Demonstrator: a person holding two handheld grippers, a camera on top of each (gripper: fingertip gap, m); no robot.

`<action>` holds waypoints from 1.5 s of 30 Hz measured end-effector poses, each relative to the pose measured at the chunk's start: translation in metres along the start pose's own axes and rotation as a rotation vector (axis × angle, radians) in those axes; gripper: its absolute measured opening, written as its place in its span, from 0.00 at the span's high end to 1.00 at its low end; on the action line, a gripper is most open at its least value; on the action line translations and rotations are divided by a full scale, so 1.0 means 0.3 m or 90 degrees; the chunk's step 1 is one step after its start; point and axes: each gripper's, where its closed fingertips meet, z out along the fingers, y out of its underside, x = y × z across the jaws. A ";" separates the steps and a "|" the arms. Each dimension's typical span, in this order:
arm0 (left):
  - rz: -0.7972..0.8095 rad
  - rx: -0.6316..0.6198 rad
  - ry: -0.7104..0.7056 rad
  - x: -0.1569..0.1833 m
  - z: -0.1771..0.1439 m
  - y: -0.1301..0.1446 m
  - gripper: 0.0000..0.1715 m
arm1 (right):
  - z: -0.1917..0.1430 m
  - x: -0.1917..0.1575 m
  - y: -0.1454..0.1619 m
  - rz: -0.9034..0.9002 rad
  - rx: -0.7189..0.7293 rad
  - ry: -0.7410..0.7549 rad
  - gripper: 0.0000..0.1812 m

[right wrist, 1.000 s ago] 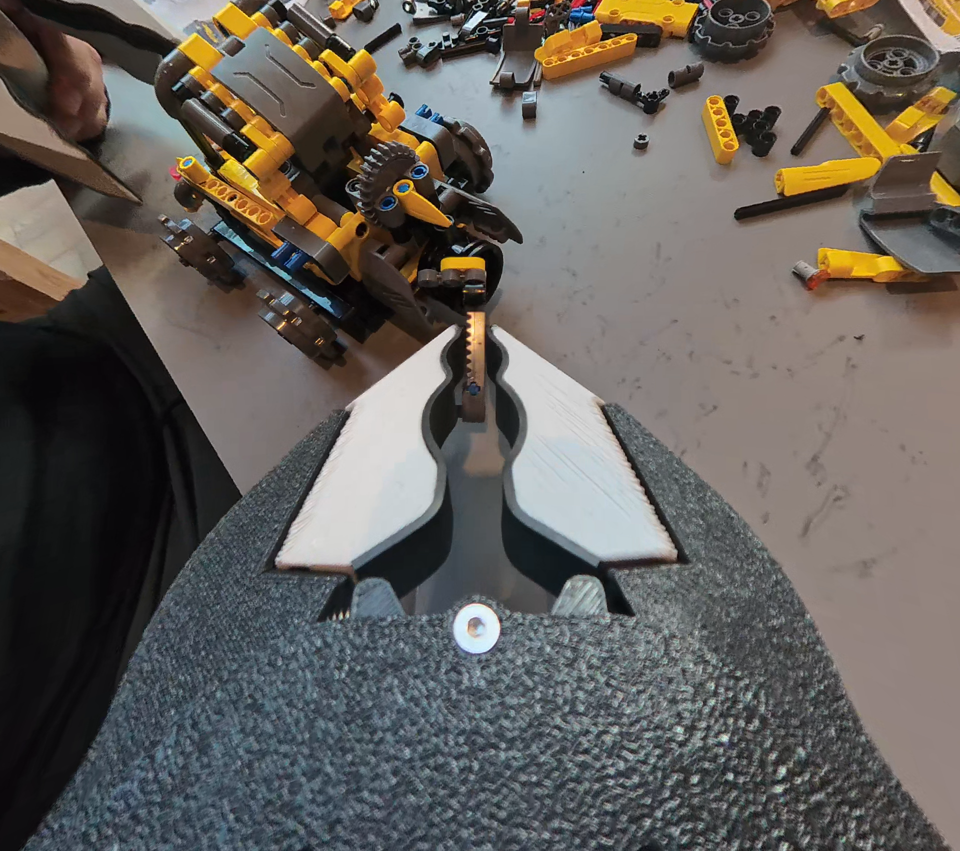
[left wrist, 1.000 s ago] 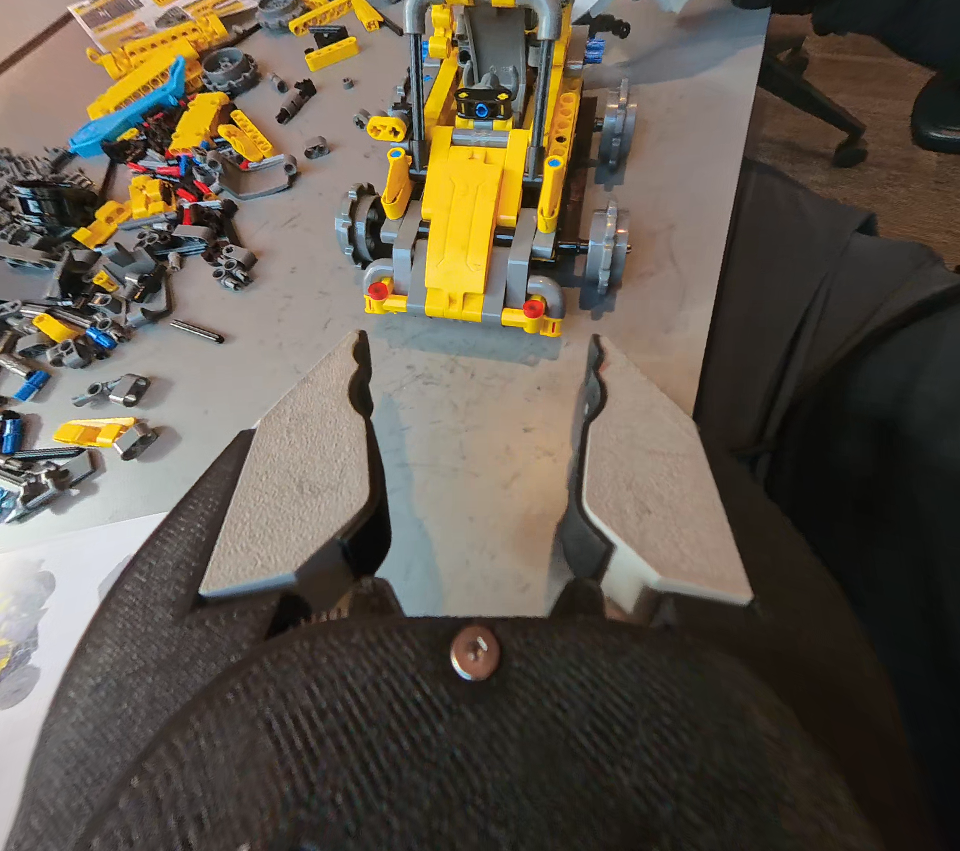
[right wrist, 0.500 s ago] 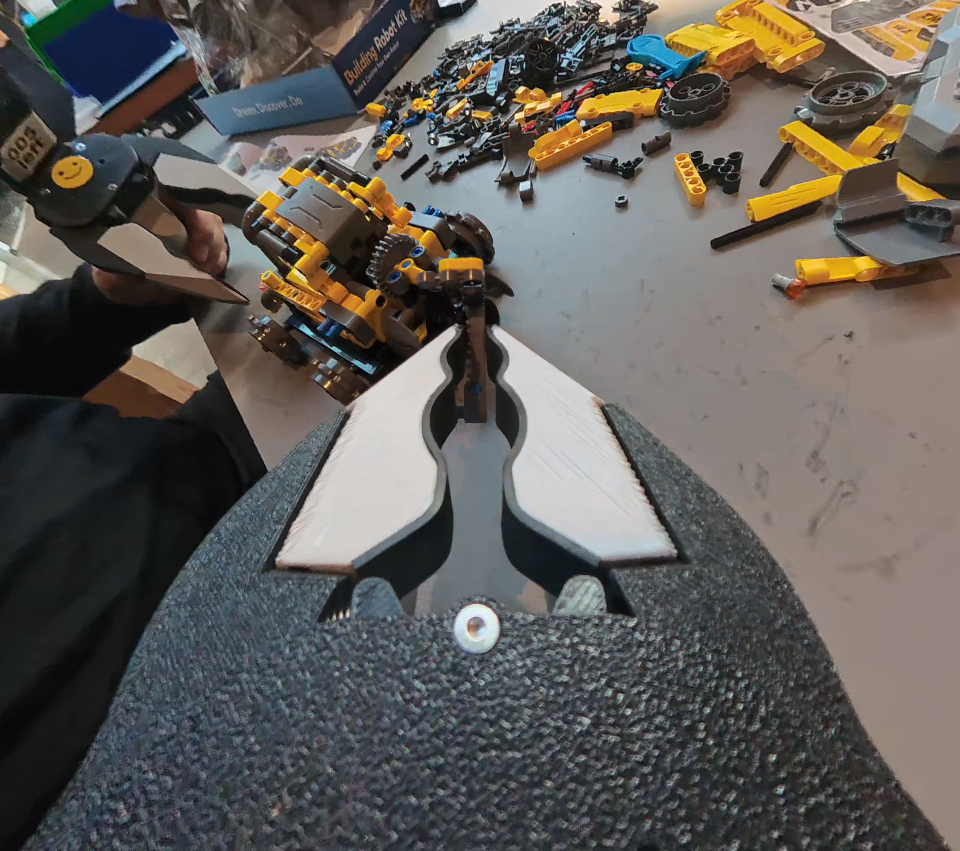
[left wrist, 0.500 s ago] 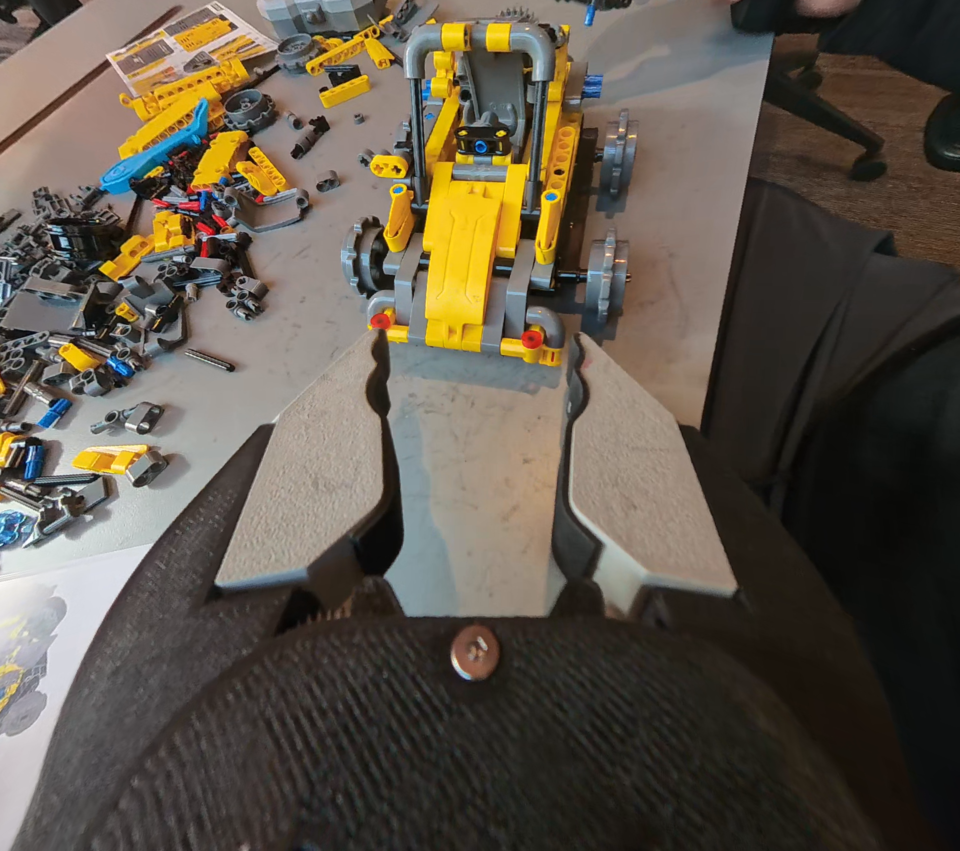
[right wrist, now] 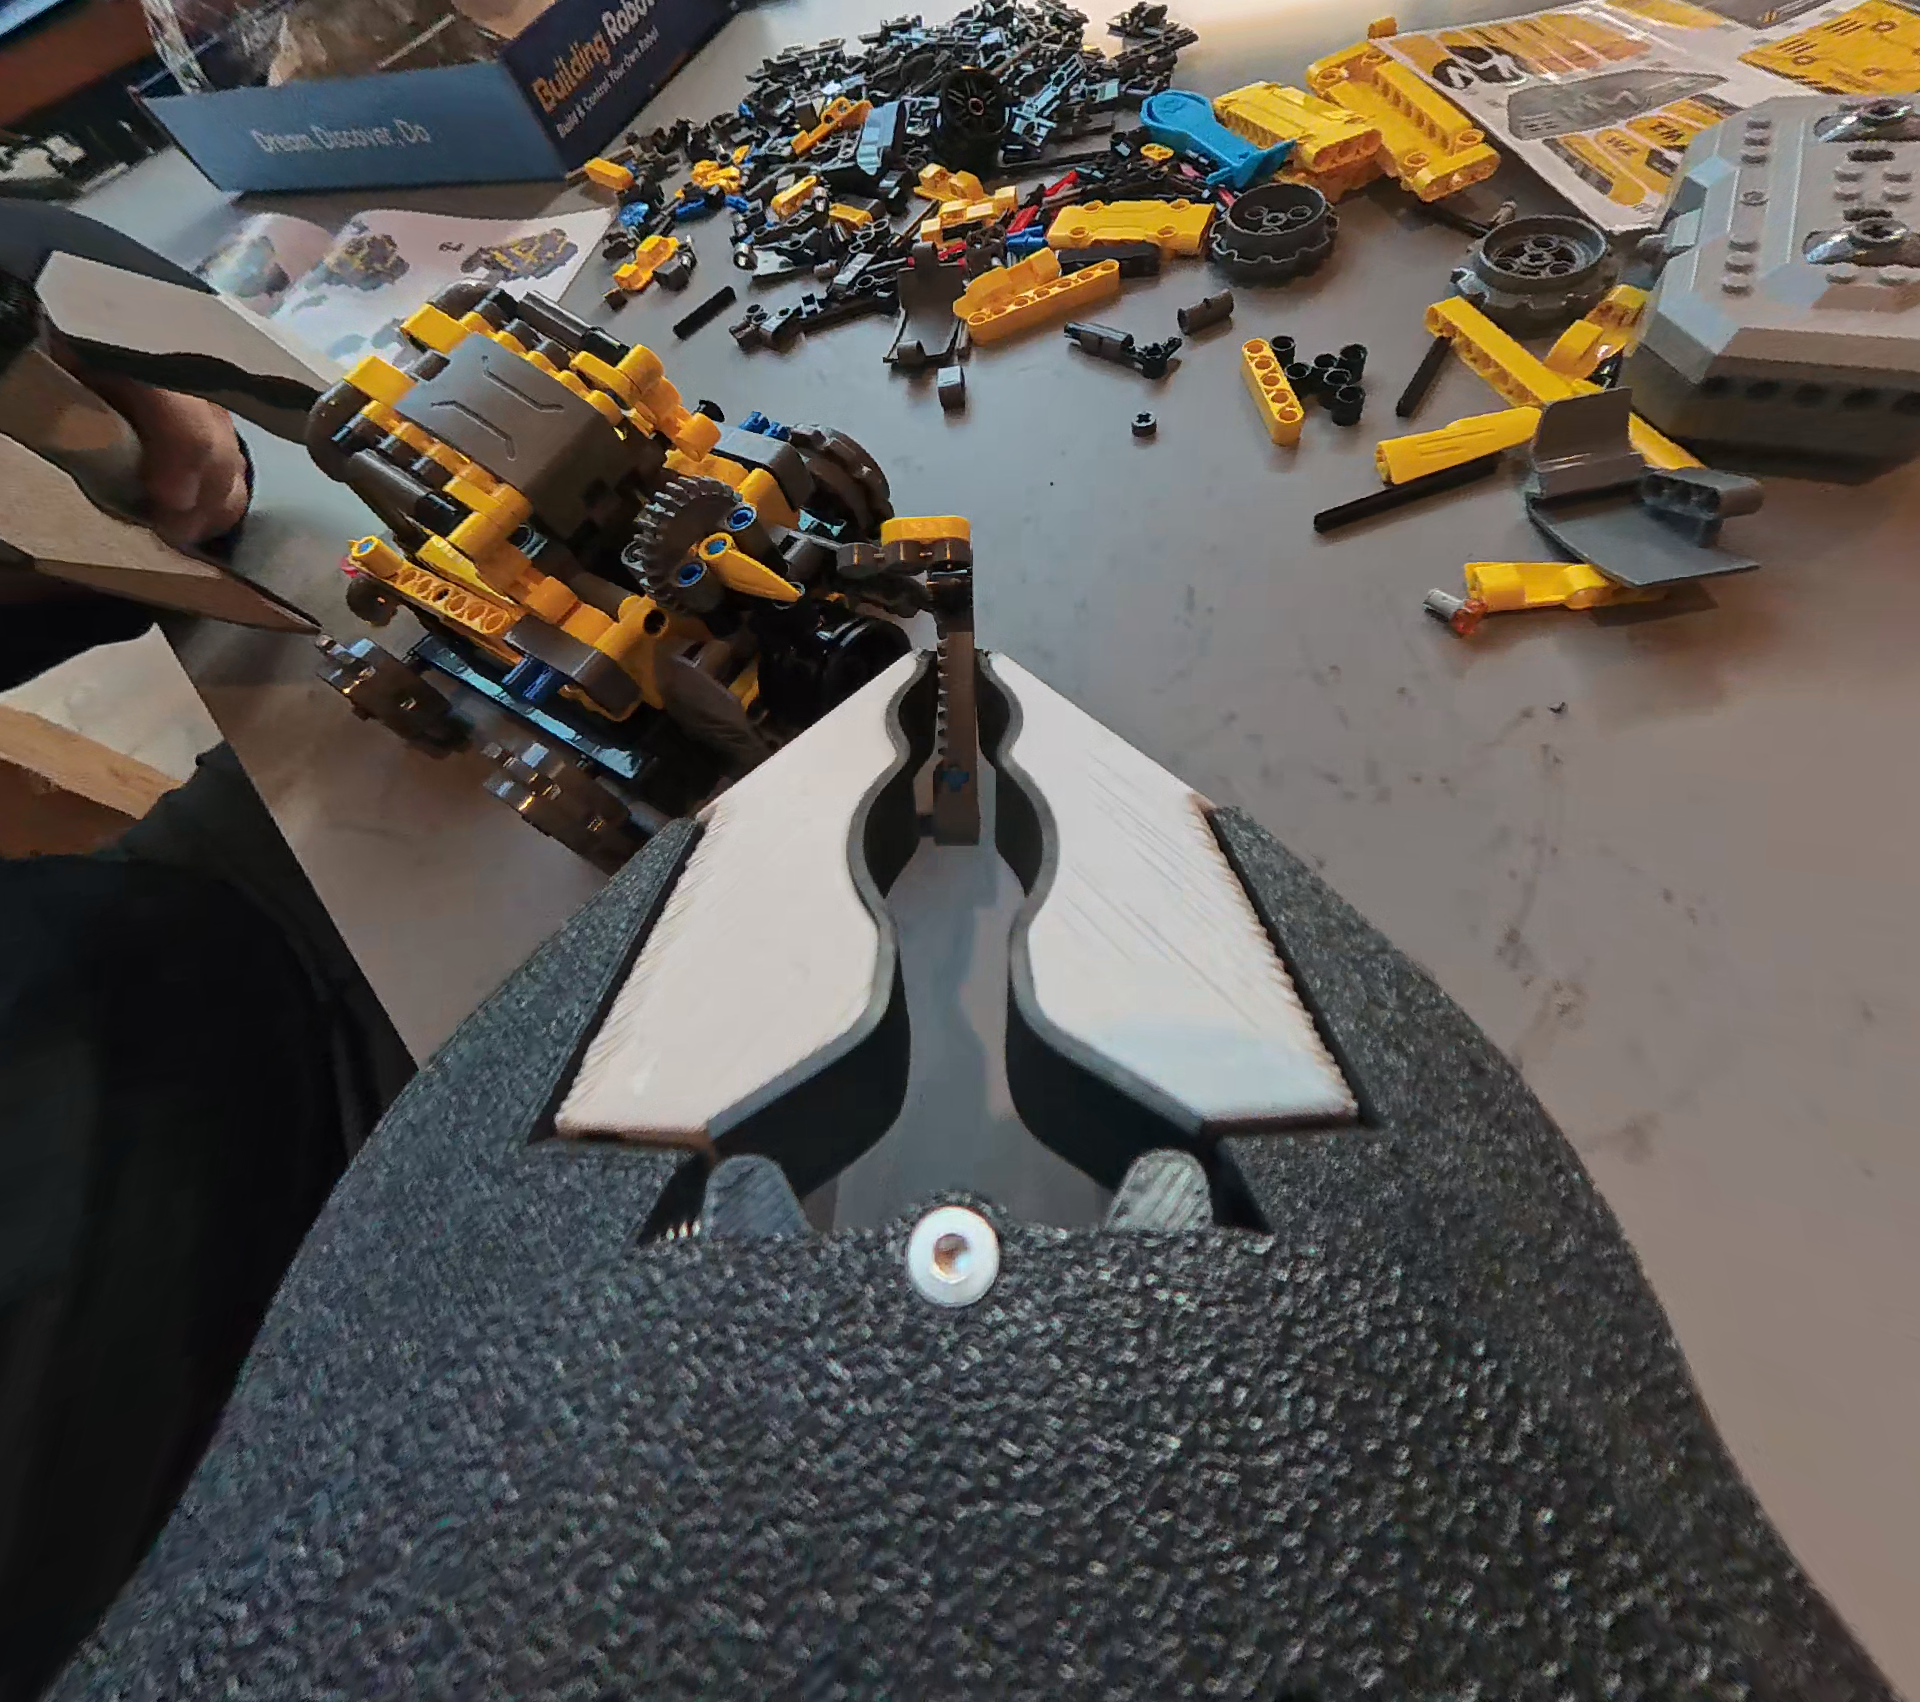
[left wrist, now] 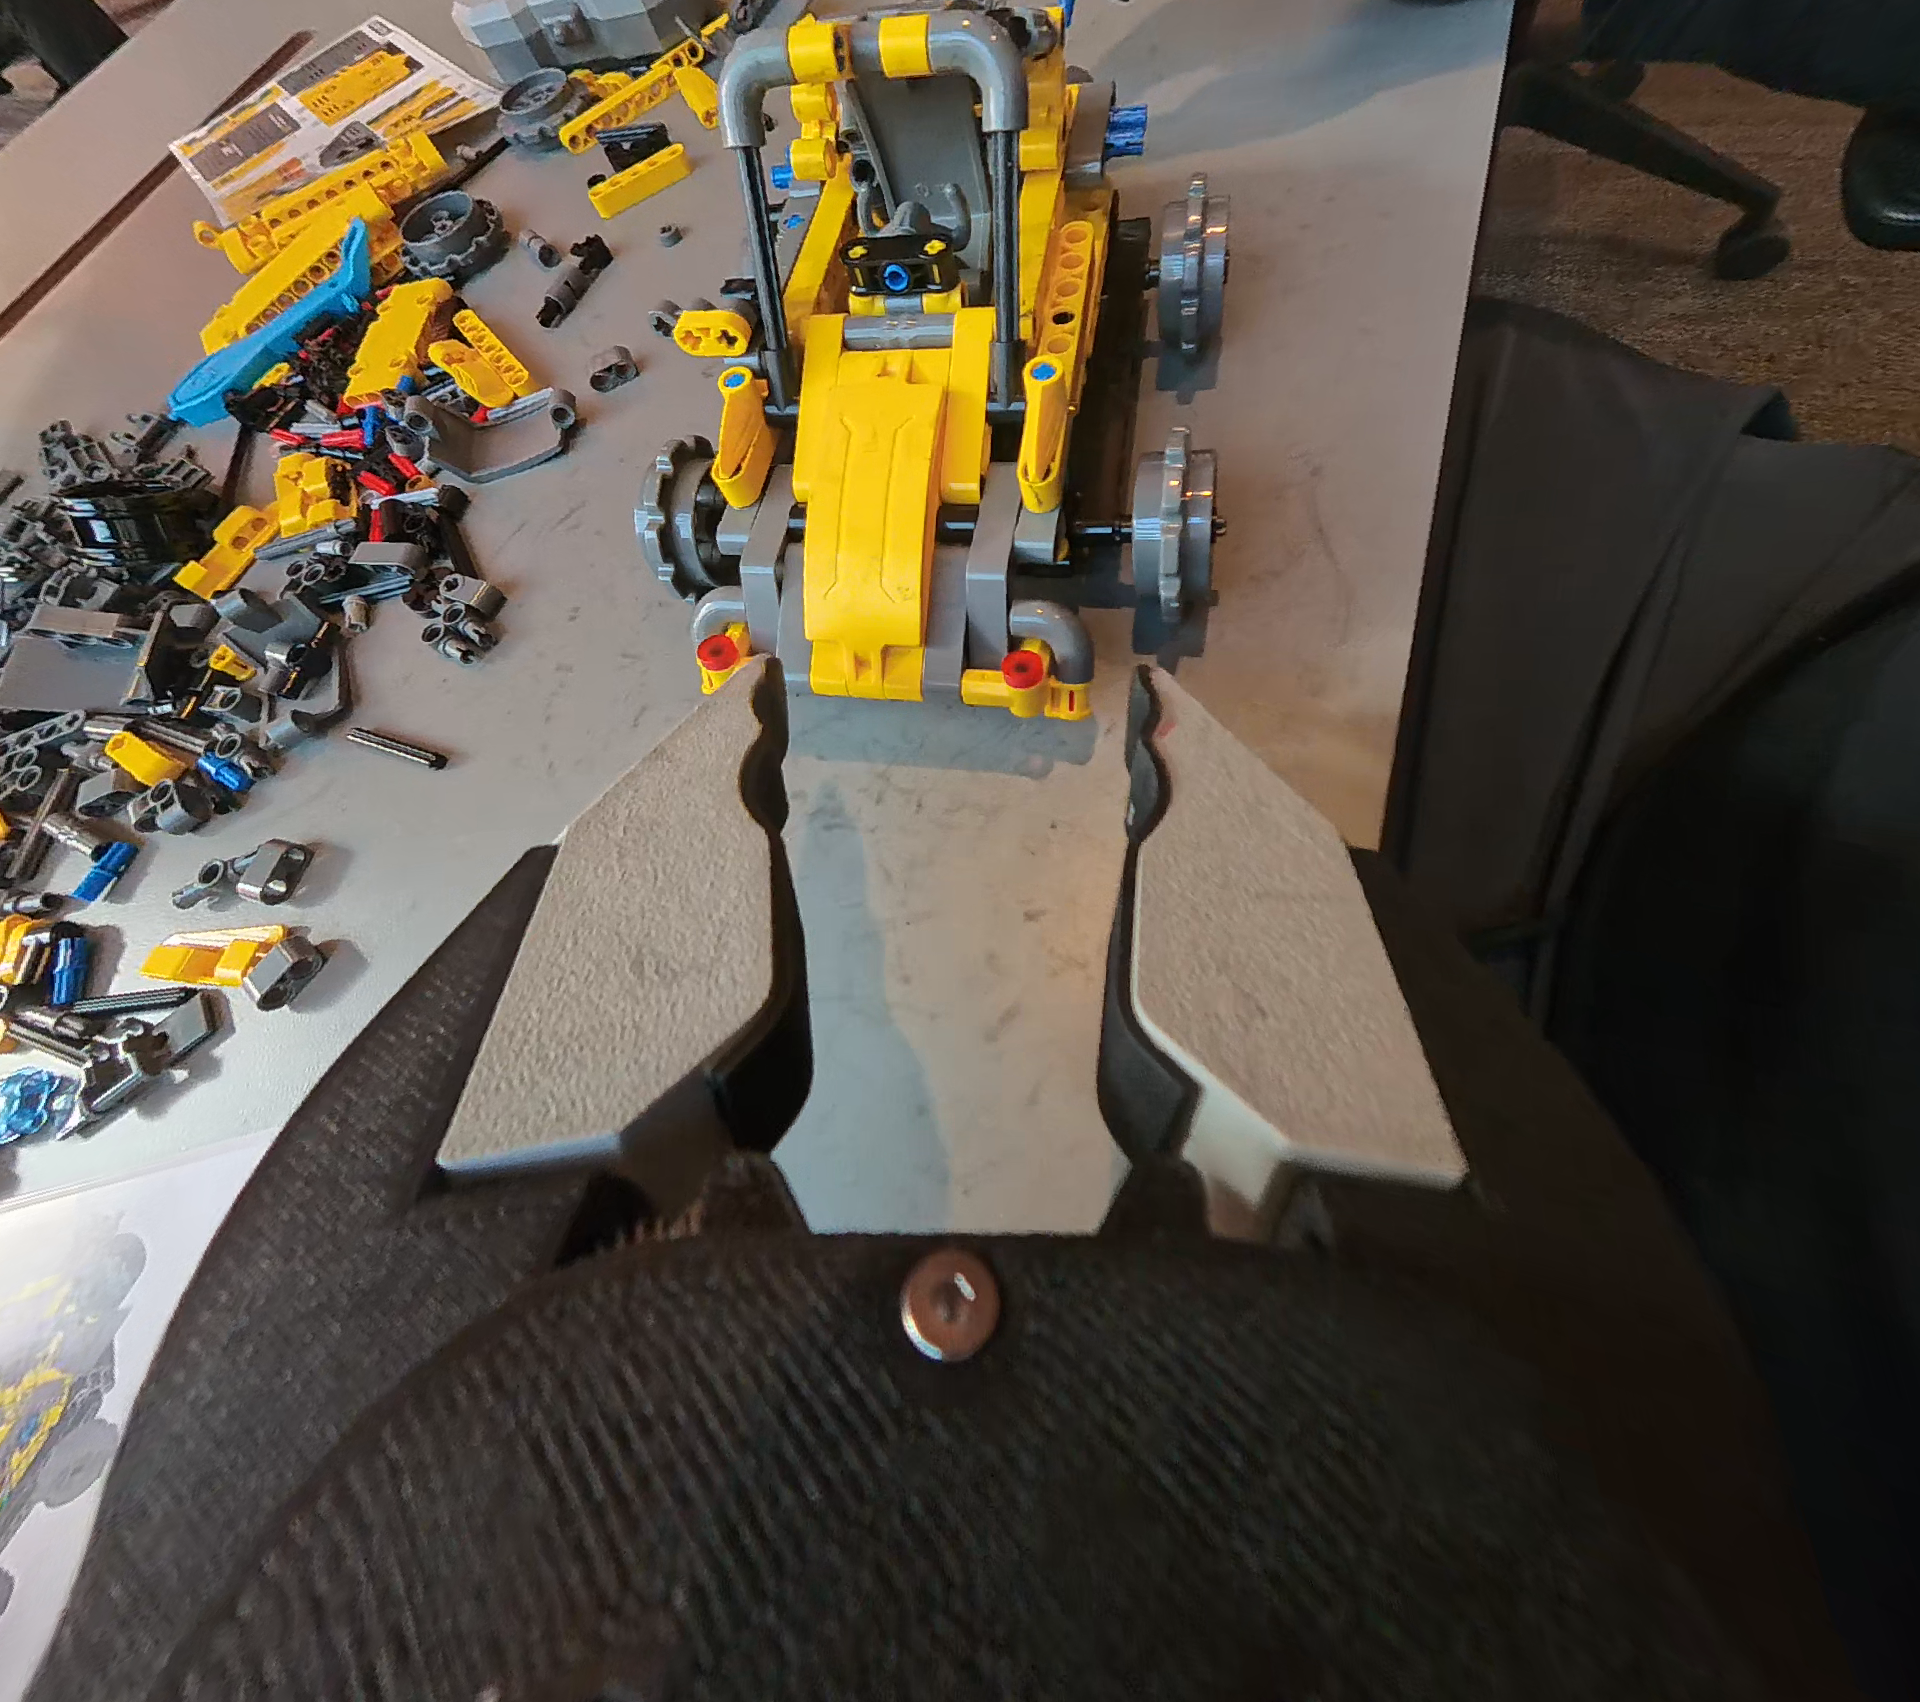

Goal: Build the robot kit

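We're pinching a toothed grey bar [right wrist: 954, 722] in our right gripper [right wrist: 951, 665].
Our left gripper [left wrist: 956, 681] is hovering spread wide at the yellow vehicle's [left wrist: 894, 405] bumper on the grey table [left wrist: 1320, 218].

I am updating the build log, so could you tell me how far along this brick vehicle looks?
Done: the yellow vehicle has its frame, roll bar and sprocket wheels. In hand: the right gripper is shut on a toothed rack piece; the left gripper is open beside the vehicle's end. Left: many loose parts and a grey block lie unattached.
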 end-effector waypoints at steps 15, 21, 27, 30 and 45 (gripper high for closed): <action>0.001 -0.010 0.007 0.005 0.004 0.006 0.64 | -0.026 -0.060 -0.027 -0.015 0.043 -0.080 0.96; 0.001 -0.028 0.011 0.008 0.013 0.017 0.65 | -0.137 -0.080 -0.113 0.047 0.199 -0.189 0.96; 0.007 -0.034 0.012 0.011 0.016 0.021 0.65 | -0.157 -0.074 -0.129 0.067 0.230 -0.208 0.97; 0.006 -0.035 0.014 0.012 0.017 0.022 0.65 | -0.149 -0.083 -0.124 0.057 0.220 -0.207 0.97; 0.039 -0.033 0.019 0.033 0.016 0.020 0.65 | -0.131 -0.058 -0.129 0.058 0.222 -0.160 0.97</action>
